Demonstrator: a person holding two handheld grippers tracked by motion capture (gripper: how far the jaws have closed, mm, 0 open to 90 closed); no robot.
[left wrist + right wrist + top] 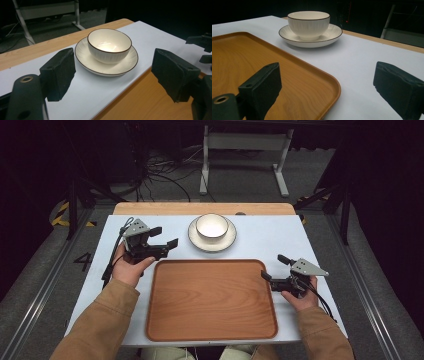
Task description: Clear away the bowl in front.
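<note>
Both empty, the left hand-held gripper (169,236) and right hand-held gripper (274,268) gape wide; next likely: grasp bowl (211,226) on saucer (195,239), tray (211,300) waiting.

Obstacles: your wooden tray (210,300) spans the near centre; bowl (212,226) on saucer (197,240) stands just beyond it. Passage: bare white table (270,235) left, right and far corners.

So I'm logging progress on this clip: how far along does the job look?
Nothing looks done yet. The wooden tray holds nothing, and the bowl sits on its saucer beyond the tray. Nothing is in hand: left gripper and right gripper are open beside the tray. If the tray is meant to be loaded, that all remains.
</note>
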